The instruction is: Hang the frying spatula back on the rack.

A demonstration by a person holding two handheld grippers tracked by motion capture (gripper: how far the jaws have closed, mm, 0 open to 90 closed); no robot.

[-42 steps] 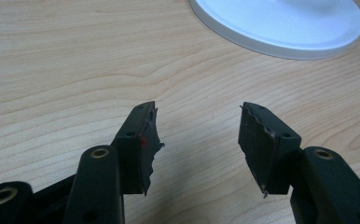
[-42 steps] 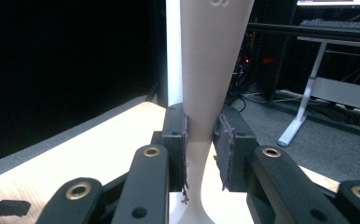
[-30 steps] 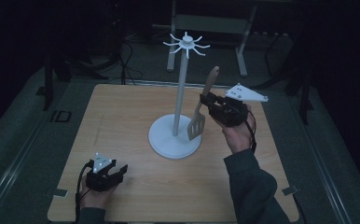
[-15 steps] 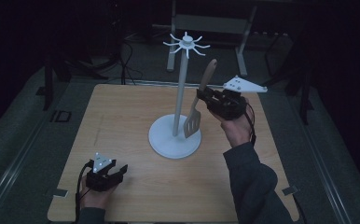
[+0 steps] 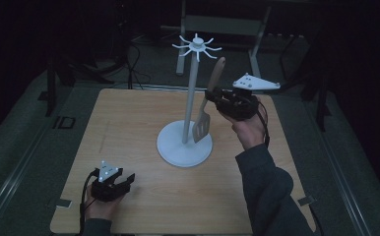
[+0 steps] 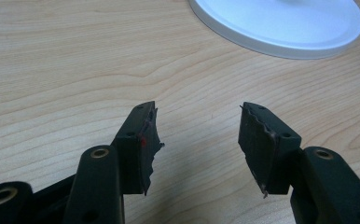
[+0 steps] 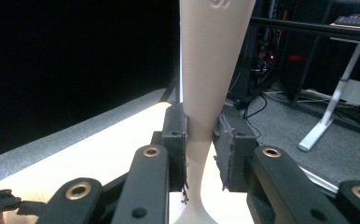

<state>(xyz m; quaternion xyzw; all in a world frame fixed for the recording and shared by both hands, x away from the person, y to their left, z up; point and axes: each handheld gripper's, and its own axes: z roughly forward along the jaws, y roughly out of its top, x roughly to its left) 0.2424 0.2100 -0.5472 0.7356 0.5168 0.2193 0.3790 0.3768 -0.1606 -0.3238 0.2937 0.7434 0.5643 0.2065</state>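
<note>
A slotted spatula with a wooden handle hangs upright in the air, blade down, beside the pole of a white utensil stand. My right gripper is shut on the handle's lower part, its pads pressing both sides. The blade hovers over the stand's round base. The stand's top carries several hook arms, bare. My left gripper rests on the table near the front left, open, with nothing between its fingertips. The base's edge lies ahead of it.
A light wooden tabletop sits on a dark mat. Behind the table stand desk legs and cables on the floor. A desk frame shows beyond the right gripper.
The right gripper has lifted the spatula a little higher and tilted its handle toward the stand's top. The left gripper has stayed in place.
</note>
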